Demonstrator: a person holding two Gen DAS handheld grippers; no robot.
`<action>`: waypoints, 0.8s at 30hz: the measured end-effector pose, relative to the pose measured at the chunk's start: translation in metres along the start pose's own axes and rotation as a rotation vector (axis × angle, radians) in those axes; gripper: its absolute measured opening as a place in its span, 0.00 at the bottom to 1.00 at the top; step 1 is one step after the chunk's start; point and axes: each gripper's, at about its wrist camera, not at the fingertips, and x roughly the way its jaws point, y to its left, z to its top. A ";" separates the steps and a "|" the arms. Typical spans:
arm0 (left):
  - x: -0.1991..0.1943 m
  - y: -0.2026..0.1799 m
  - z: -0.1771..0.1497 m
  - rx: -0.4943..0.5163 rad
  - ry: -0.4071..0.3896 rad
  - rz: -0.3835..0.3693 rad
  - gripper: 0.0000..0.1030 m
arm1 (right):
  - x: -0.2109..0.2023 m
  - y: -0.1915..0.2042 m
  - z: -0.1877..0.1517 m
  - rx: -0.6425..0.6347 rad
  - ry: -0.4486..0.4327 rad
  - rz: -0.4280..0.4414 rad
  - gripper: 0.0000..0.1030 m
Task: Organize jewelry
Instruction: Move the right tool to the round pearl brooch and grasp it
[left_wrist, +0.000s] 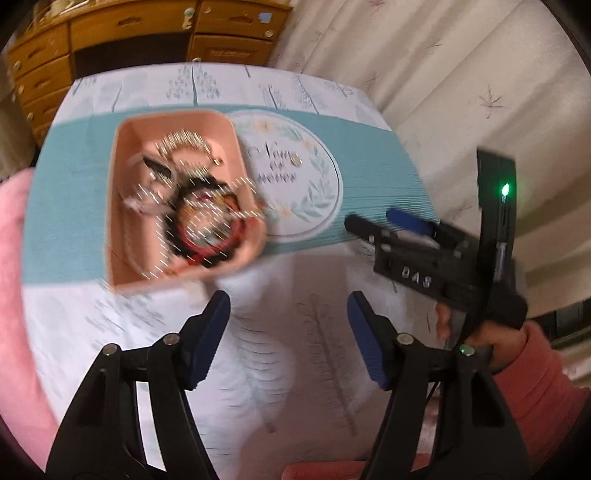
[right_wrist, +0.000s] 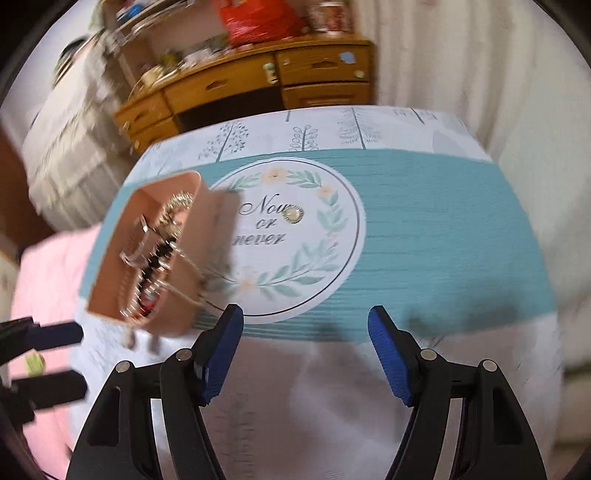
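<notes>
Jewelry (left_wrist: 195, 206) is piling in the pink tray (left_wrist: 122, 206); a brooch (right_wrist: 291, 214), probably, is waiting beside it for both empty, released grippers (left_wrist: 288, 332) (right_wrist: 304, 350).

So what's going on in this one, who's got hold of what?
A person holds a pair of tongs in each hand over a small table with a printed cloth. Neither pair grips anything: the left tongs and right tongs both stand open and empty above the cloth. A pink tray on the left already holds a blurred heap of jewelry. One small pearl-like piece lies loose on the round "Now or never" print, outside the tray.
</notes>
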 end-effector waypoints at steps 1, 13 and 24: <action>0.008 -0.010 -0.007 -0.012 -0.037 0.036 0.60 | 0.000 -0.002 0.003 -0.035 -0.003 -0.002 0.69; 0.099 -0.060 -0.016 -0.229 -0.278 0.389 0.32 | 0.054 -0.045 0.049 -0.330 -0.048 0.070 0.69; 0.124 -0.054 0.001 -0.310 -0.398 0.570 0.22 | 0.085 -0.025 0.079 -0.368 -0.042 0.205 0.58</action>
